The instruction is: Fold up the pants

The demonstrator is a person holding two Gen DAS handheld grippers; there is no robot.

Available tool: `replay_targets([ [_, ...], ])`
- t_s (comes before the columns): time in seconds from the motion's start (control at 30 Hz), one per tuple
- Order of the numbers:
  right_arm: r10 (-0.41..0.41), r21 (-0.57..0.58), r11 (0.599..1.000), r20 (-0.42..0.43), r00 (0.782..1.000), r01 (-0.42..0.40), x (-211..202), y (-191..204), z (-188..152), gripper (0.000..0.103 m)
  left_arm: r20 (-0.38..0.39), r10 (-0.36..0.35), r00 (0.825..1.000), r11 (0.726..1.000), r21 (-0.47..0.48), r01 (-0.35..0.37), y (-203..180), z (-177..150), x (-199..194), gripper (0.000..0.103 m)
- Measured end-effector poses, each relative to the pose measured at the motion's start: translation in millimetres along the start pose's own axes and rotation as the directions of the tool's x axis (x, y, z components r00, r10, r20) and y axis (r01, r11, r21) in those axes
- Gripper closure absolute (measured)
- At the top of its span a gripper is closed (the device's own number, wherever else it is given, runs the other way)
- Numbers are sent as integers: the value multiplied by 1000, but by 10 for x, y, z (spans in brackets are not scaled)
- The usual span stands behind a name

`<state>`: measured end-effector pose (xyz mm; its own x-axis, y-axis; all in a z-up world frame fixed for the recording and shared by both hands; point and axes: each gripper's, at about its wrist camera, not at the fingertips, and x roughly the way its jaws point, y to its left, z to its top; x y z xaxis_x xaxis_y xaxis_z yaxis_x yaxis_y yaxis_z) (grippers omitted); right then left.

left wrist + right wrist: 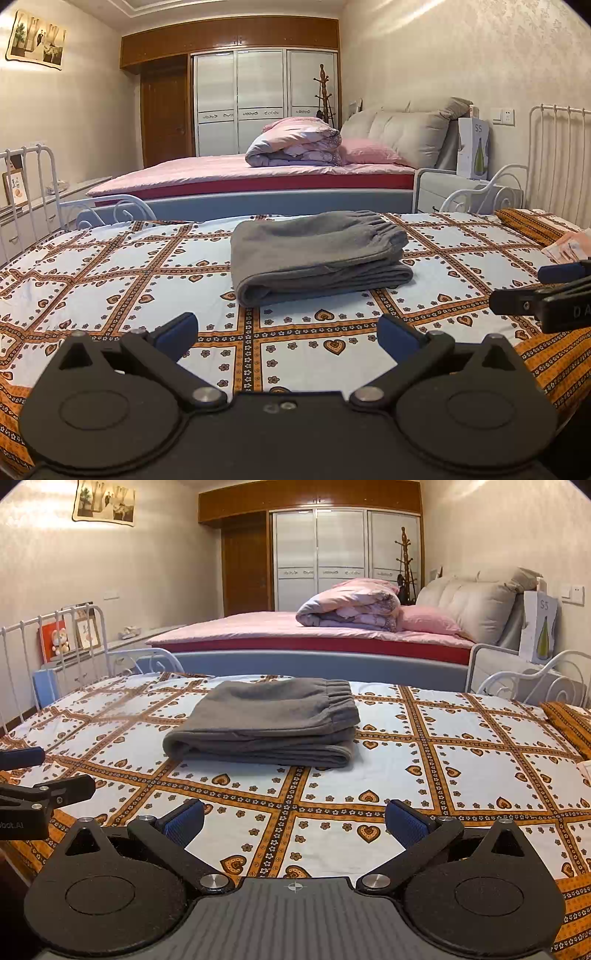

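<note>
Grey pants lie folded in a compact stack on the patterned bedsheet, elastic waistband on top at the right. They also show in the right wrist view. My left gripper is open and empty, held back from the near edge of the stack. My right gripper is open and empty, also held back from the stack. The right gripper's fingers show at the right edge of the left wrist view; the left gripper's fingers show at the left edge of the right wrist view.
White metal bed rails stand at the left and at the right. A second bed with a pink sheet and rolled quilt lies beyond. An orange patterned pillow is at the right. A wardrobe stands far back.
</note>
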<state>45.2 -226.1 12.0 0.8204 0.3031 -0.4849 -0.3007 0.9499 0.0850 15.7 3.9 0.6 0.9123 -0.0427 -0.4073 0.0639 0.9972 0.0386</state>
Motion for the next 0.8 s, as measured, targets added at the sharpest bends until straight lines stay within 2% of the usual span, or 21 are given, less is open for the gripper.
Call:
replay_targets([
  [0.8,2,1,1000,-1,1000,-2,6,-38,7,0,7,-11,1000,1000,-4,11,-12,3,-3,6],
])
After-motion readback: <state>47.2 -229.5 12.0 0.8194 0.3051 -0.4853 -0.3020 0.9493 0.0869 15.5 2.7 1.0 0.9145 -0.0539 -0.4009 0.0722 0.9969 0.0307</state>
